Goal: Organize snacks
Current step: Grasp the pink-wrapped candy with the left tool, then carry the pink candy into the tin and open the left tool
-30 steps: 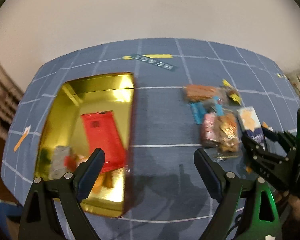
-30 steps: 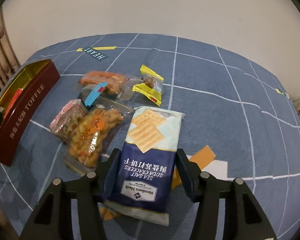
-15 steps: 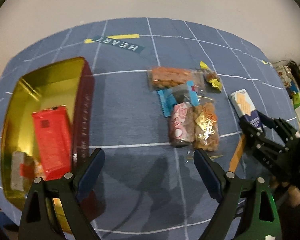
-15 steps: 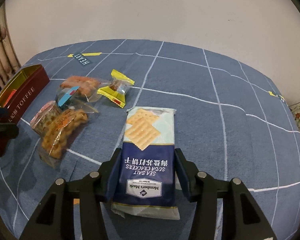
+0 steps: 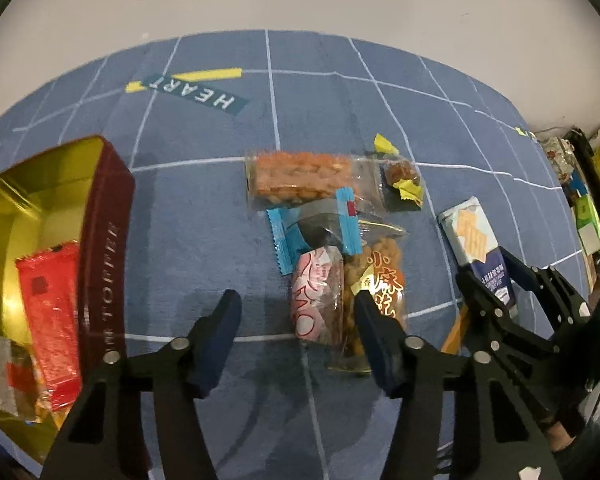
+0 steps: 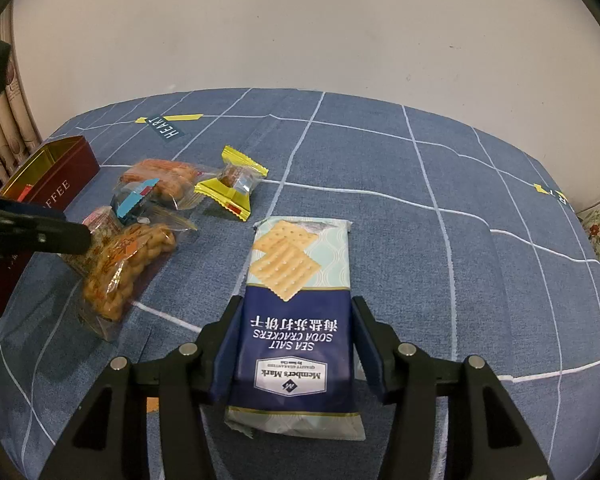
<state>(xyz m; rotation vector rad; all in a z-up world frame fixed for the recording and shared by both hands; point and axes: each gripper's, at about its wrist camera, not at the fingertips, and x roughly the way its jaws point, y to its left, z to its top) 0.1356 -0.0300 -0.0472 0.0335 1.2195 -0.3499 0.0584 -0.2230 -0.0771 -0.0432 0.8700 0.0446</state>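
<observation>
The right gripper [image 6: 296,344] holds its jaws clamped on the cracker pack [image 6: 298,312], at the dark lower half. The pack is light and its film slippery, and I think the crackers inside break easily. The left gripper [image 5: 296,338] is closing its jaws, nothing between them yet, near the soft twist bag [image 5: 376,284]. Farther away stands the stiff metal tin [image 5: 100,216].

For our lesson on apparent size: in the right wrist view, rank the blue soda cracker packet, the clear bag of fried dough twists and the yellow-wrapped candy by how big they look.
1. Blue soda cracker packet, though nearest the camera.
2. Clear bag of fried dough twists.
3. Yellow-wrapped candy, farthest away.
</observation>
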